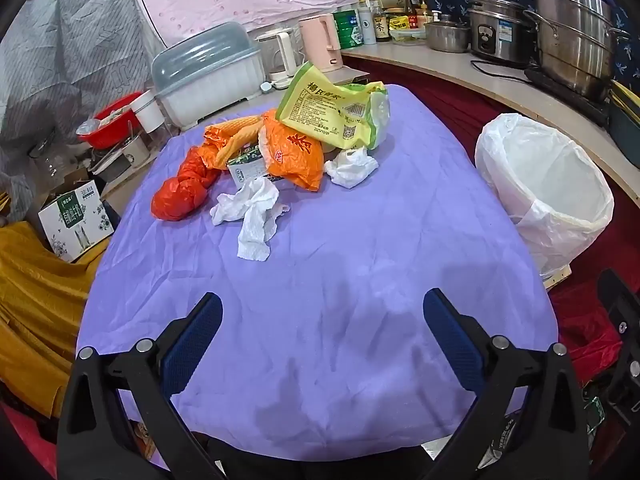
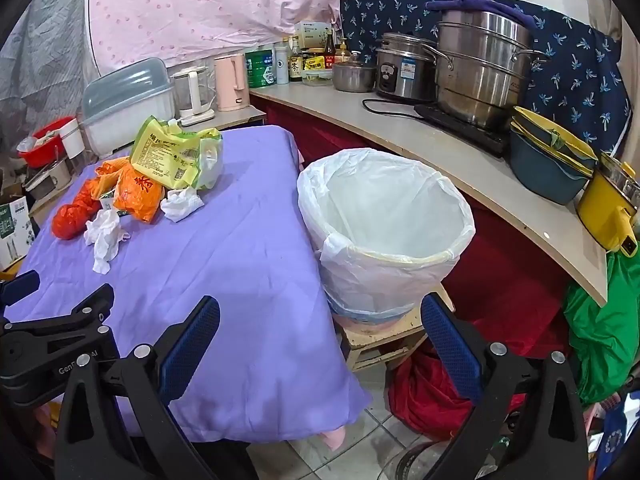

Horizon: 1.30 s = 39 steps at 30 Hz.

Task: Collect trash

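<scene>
A pile of trash lies at the far end of a purple-covered table (image 1: pixel 320 280): a yellow-green packet (image 1: pixel 332 108), an orange wrapper (image 1: pixel 296 152), a red plastic bag (image 1: pixel 180 192), a small green carton (image 1: pixel 248 164) and two crumpled white tissues (image 1: pixel 252 216) (image 1: pixel 352 166). A bin with a white liner (image 2: pixel 388 220) stands right of the table, and also shows in the left wrist view (image 1: pixel 548 188). My left gripper (image 1: pixel 322 328) is open and empty over the near table. My right gripper (image 2: pixel 320 332) is open and empty by the table's right edge, near the bin.
A counter (image 2: pixel 400 128) behind the bin holds steel pots, a rice cooker, bowls and bottles. A dish box with lid (image 1: pixel 208 76), kettles and a red basin stand beyond the table. A cardboard box (image 1: pixel 76 220) and yellow cloth lie left. Red and green bags lie on the floor right.
</scene>
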Each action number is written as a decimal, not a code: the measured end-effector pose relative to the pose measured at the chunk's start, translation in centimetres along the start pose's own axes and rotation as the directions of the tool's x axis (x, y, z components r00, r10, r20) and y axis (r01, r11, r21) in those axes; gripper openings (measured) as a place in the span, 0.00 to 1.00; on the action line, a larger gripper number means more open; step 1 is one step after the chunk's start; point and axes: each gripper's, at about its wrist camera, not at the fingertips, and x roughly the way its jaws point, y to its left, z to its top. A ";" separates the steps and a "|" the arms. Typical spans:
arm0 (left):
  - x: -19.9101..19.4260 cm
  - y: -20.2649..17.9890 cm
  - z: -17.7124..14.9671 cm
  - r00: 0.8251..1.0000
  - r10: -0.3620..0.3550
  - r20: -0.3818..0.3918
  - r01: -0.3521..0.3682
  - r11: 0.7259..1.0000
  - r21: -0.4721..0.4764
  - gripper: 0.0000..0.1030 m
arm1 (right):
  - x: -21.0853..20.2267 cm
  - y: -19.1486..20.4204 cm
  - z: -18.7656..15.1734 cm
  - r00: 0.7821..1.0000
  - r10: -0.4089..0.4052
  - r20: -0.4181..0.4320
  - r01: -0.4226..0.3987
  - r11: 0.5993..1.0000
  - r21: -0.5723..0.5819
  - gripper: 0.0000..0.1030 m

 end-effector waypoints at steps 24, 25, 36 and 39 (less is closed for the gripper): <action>0.3 -0.3 0.6 1.000 0.005 0.005 -0.005 1.000 0.005 0.93 | 1.0 0.0 0.1 1.000 -0.002 -0.008 0.002 1.000 -0.003 0.94; 0.4 -0.3 0.6 1.000 0.005 0.006 -0.005 1.000 0.006 0.93 | 1.0 0.0 0.1 1.000 -0.001 -0.008 0.001 1.000 -0.004 0.94; 0.2 0.0 0.3 1.000 0.011 0.015 -0.011 1.000 -0.005 0.93 | 0.9 0.0 0.2 1.000 0.001 -0.008 -0.001 1.000 -0.003 0.94; 0.2 0.1 0.3 1.000 0.014 0.015 -0.014 1.000 -0.006 0.93 | 0.9 0.1 0.2 1.000 0.001 -0.009 -0.001 1.000 -0.006 0.94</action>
